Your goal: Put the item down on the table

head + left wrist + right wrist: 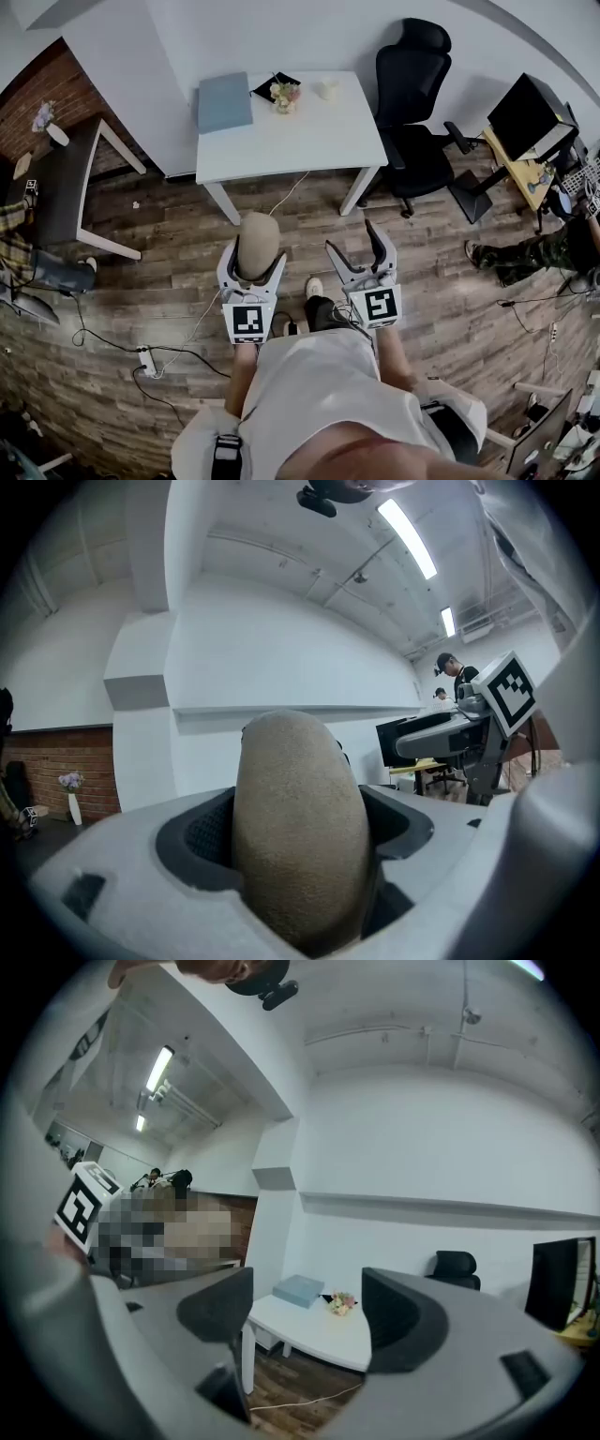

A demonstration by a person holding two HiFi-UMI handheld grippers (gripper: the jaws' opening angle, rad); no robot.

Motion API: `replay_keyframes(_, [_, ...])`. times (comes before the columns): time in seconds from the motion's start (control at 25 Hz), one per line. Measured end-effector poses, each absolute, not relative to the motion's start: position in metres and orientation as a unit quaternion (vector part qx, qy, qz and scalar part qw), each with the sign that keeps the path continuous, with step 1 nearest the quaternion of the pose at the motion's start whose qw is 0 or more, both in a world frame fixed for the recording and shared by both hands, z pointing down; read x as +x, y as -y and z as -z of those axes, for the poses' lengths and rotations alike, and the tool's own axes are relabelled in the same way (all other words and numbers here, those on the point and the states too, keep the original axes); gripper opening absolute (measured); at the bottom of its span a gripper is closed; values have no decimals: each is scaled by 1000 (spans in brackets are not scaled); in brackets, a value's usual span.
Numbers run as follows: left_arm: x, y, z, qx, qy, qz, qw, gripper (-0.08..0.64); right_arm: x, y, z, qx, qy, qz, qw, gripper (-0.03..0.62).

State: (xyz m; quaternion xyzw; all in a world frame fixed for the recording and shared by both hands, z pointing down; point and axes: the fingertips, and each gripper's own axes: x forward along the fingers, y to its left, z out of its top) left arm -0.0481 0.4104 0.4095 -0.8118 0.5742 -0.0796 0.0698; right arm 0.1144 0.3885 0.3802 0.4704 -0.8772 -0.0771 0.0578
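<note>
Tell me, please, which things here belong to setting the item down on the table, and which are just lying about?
For the job: tan oval item, held in the left gripper; white table.
Lying about: blue box, small flowers, black office chair.

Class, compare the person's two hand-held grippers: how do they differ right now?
The left hand-held gripper is shut on a tan oval item; the right hand-held gripper is empty. The left's jaws press the item's sides; the right's stand wide apart, with the white table seen between them. Both point level toward that table.
</note>
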Motion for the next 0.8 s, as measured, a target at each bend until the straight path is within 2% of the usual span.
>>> replay_keyframes(0.8, [-29, -270, -406, -783, -612, 92, 64, 394, 133, -243, -389, 416, 904, 64, 74, 335])
